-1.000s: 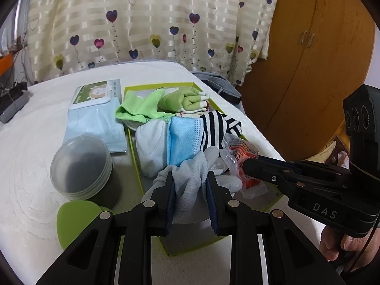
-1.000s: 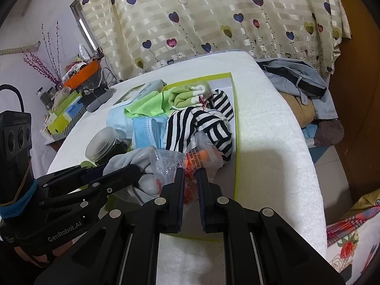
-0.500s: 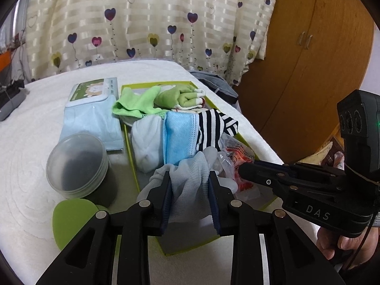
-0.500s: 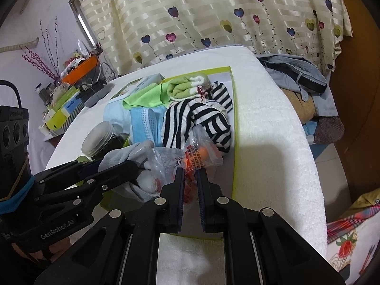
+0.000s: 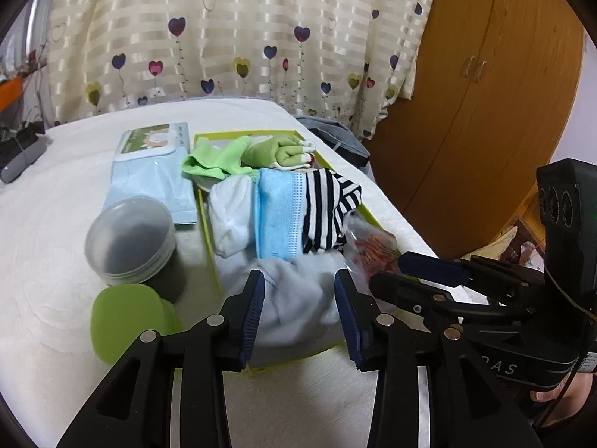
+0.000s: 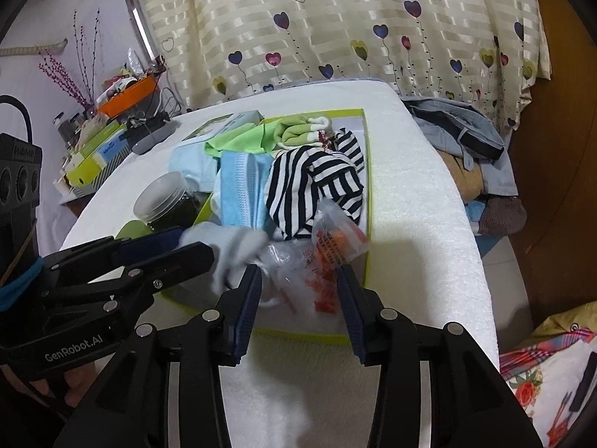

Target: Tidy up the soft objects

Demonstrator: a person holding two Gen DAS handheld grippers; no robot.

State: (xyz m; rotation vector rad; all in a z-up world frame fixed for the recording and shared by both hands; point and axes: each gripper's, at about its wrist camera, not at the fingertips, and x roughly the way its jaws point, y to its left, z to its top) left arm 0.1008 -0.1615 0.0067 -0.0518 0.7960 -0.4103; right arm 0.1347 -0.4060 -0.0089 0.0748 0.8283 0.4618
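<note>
Down at 6 o'clock of the green tray [image 5: 209, 224], both grippers are letting go: left gripper [image 5: 299, 311] opening around the pale grey cloth [image 5: 298, 298], right gripper [image 6: 299, 308] opening off the crinkly plastic bag [image 6: 321, 257], so both join the pile.

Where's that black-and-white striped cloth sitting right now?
In the left wrist view, the striped cloth lies in the green-edged tray, just right of the blue face mask and behind the clear plastic bag.
</note>
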